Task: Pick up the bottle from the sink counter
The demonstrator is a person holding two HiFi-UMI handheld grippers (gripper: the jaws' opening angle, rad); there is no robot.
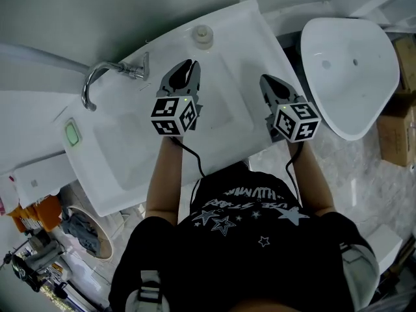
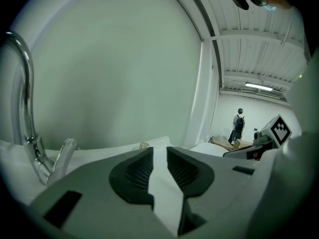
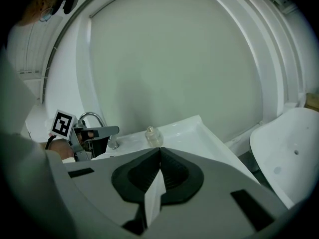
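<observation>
A small, squat, clear bottle with a pale cap is standing upright at the back edge of the white sink counter, sitting close to the wall, well right of the faucet.

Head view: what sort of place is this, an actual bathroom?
Probably a workshop or warehouse mock-up, not a finished bathroom: the sink counter with its faucet stands beside a separate white basin and cardboard boxes.
</observation>
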